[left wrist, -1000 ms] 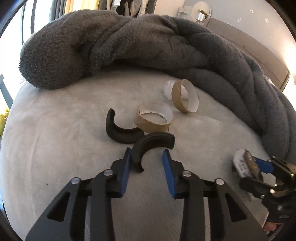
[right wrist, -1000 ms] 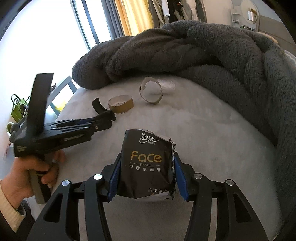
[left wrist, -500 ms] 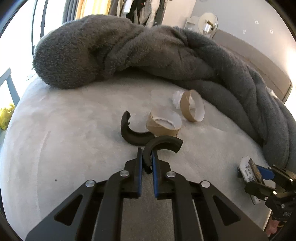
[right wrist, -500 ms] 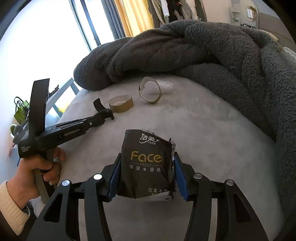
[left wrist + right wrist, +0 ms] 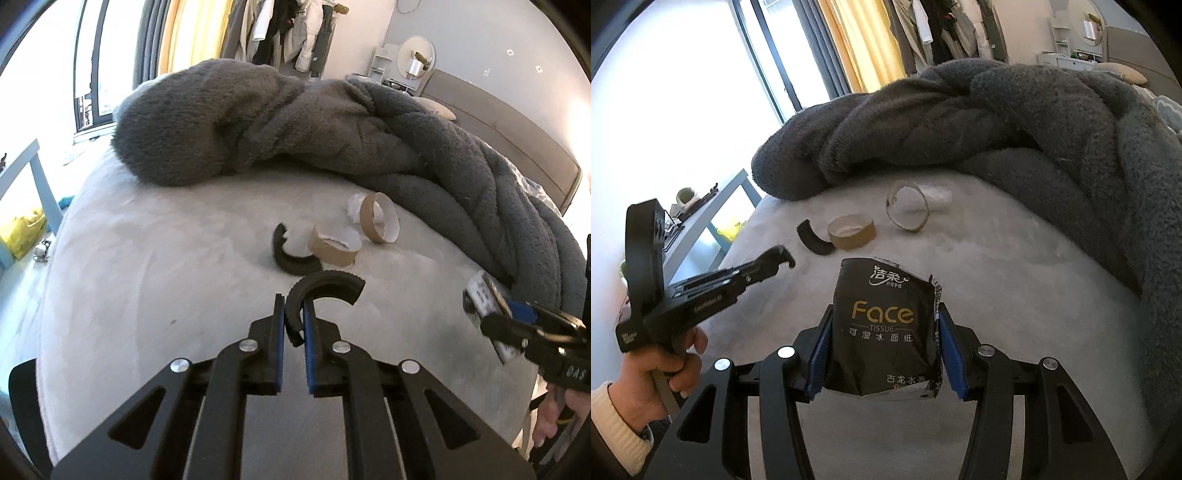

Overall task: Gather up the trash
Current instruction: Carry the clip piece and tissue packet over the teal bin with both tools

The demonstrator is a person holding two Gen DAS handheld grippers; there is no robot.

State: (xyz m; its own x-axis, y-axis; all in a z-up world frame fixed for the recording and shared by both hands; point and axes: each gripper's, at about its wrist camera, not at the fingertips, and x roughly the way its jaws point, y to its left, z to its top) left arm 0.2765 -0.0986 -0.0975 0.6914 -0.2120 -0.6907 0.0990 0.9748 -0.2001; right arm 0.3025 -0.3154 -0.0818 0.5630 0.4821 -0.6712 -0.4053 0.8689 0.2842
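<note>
On the pale grey bed [image 5: 155, 280], the left gripper [image 5: 293, 325] pinches one end of a black curved rubbery piece [image 5: 325, 286] between its blue pads, the arc lifted just clear of the cover. Just beyond it lies a second black curved piece [image 5: 291, 260], touching a squat brown cardboard tape core [image 5: 334, 249]. Near that, a thinner cardboard ring [image 5: 380, 218] stands on edge against a bit of white paper [image 5: 354, 206]. A dark grey fleece blanket [image 5: 295, 122] is heaped behind them. The right gripper [image 5: 884, 347] is clamped on a black tissue packet [image 5: 882, 332], held upright above the bed. Its front reads "Face" in gold, "TISSUE" beneath, with white Chinese lettering above and below. Small white lettering on each gripper body is too blurred to read.
</note>
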